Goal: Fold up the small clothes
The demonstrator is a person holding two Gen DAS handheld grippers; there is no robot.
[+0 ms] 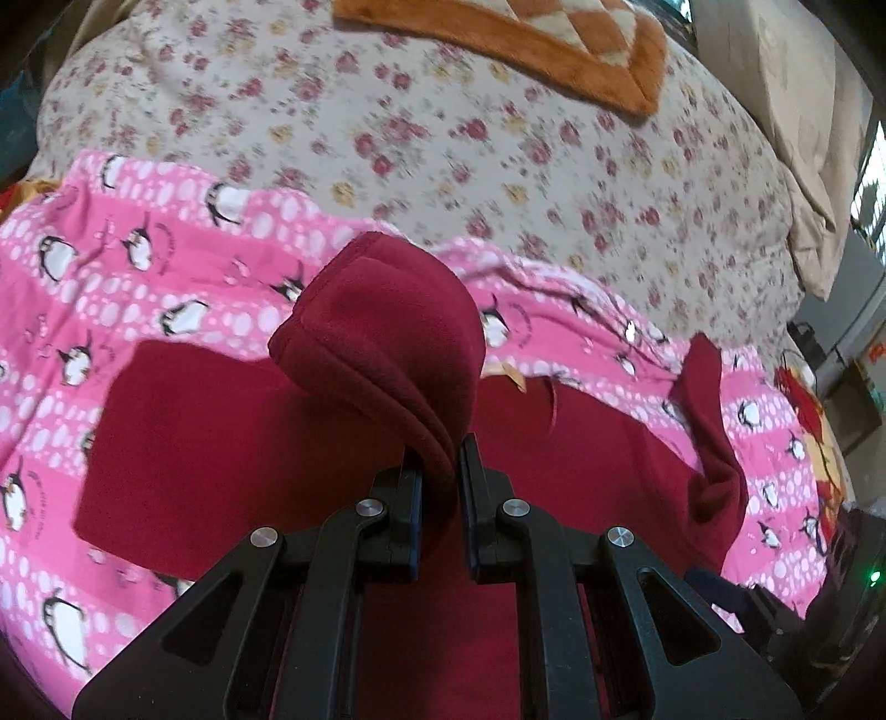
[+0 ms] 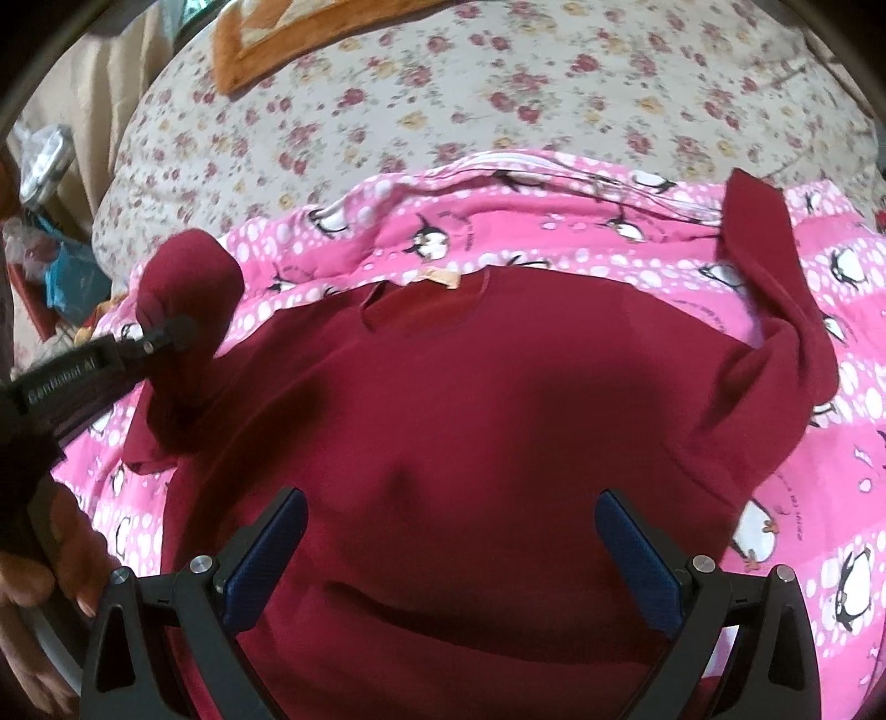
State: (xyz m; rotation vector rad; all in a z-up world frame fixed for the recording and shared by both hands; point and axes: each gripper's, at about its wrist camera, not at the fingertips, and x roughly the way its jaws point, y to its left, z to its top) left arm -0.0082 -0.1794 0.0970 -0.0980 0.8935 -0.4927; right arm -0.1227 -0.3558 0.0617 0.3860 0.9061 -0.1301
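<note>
A dark red fleece sweater (image 2: 470, 387) lies flat on a pink penguin-print sheet (image 2: 554, 238), collar away from me. My left gripper (image 1: 441, 471) is shut on the sweater's left sleeve cuff (image 1: 382, 327) and holds it lifted above the sweater body (image 1: 221, 443). The same gripper shows in the right wrist view (image 2: 166, 332) with the raised sleeve (image 2: 188, 277). My right gripper (image 2: 451, 531) is open and empty, hovering over the lower middle of the sweater. The right sleeve (image 2: 775, 288) lies stretched out and bent at the far right.
The pink sheet (image 1: 166, 288) lies on a floral bedspread (image 1: 443, 138). An orange and cream plush blanket (image 1: 526, 39) lies at the far end. Clutter (image 2: 44, 221) sits beside the bed at left. A person's hand (image 2: 50, 565) holds the left gripper.
</note>
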